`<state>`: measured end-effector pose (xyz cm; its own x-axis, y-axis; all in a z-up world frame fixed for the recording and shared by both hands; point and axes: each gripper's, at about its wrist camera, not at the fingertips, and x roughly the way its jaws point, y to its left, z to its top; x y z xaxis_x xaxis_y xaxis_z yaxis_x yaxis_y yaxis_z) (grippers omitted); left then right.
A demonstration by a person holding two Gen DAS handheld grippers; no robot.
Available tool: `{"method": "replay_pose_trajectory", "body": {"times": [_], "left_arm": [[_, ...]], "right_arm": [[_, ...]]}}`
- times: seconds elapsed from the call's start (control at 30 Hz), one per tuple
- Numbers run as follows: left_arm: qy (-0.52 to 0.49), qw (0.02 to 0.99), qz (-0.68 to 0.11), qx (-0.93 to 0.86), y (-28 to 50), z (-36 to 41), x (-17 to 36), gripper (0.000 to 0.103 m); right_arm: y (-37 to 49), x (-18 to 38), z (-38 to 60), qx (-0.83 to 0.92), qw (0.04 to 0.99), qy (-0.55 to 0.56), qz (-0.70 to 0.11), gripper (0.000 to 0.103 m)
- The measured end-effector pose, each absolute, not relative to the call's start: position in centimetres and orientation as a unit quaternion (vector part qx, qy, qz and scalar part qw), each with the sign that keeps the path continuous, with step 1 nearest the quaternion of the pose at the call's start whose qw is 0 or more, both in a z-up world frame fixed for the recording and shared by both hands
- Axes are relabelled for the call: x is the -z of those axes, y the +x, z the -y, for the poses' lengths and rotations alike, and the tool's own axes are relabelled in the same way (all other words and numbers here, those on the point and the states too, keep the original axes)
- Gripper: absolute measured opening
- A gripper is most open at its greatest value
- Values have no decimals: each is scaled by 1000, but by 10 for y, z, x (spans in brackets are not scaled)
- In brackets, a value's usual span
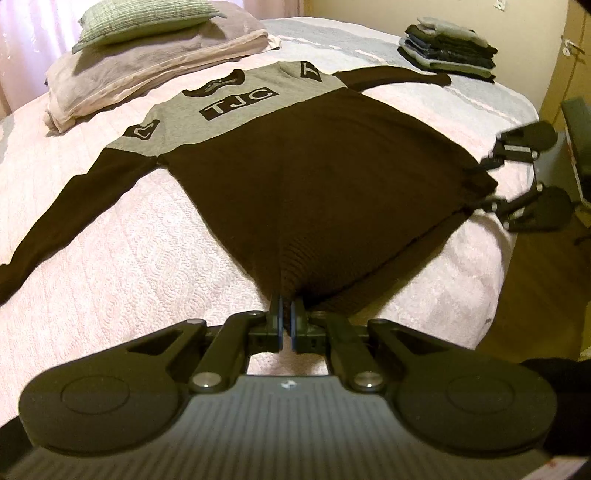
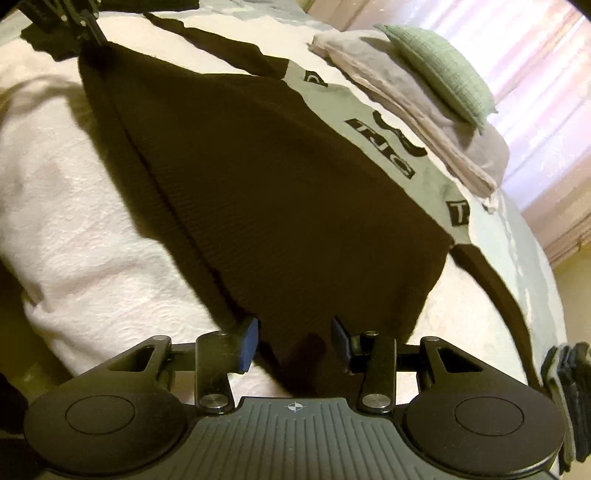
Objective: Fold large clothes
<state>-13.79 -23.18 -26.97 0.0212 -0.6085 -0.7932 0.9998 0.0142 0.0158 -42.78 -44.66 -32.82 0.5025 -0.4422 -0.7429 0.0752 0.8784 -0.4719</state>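
While gripping the hem, keep both corners level and pull evenly. Sweater spread flat, front up, on the pink bedspread, collar toward the far end, both sleeves stretched out to left and right. Left gripper closed tight on the near left corner of the ribbed hem; cloth pinched between the blue pads. Right gripper at the near right corner, fingers half apart, hem cloth lying between them; blue pads seem not pressing on it yet, so probably no firm hold there.

Advice for this step, as a judgement only: first close the right side fully on the hem, taking both layers. Then lift both corners together, not too high, and carry the hem toward the collar without twisting. Sleeves probably better folded inward first, otherwise a wide, untidy bundle. Easy to drag the bedspread along if taken too deep.

Writing on the grey chest part: "TJC" in a black box, clear in the left view. One more black patch near the far shoulder showing a "T". Other patches black with pale shapes, not readable.

Folded clothes stack at far right, pillow on folded blankets at far left.
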Motion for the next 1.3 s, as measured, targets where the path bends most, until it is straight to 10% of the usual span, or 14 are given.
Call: {"method": "replay_pose_trajectory", "body": {"times": [0.1,0.13,0.17,0.7,0.9,1.3], "left_arm": [[326,638,-303,629,-139,231,273,2],[333,635,-298,630,-140,231,274,2],[339,632,-294,632,-142,231,275,2],[418,589,-262,640,-165,216,293,1],[341,622,-342,616,-133,209,268,5],[117,641,-548,524,-84,266,309,21]], "right_arm": [[-424,335,446,140,835,-232,-480,33],[-424,337,447,138,831,-241,-482,3],[-424,337,448,143,829,-244,-483,0],[-440,325,429,123,824,-209,-512,0],[-477,268,469,223,855,2,-468,39],[-513,291,562,308,801,365,-361,40]]}}
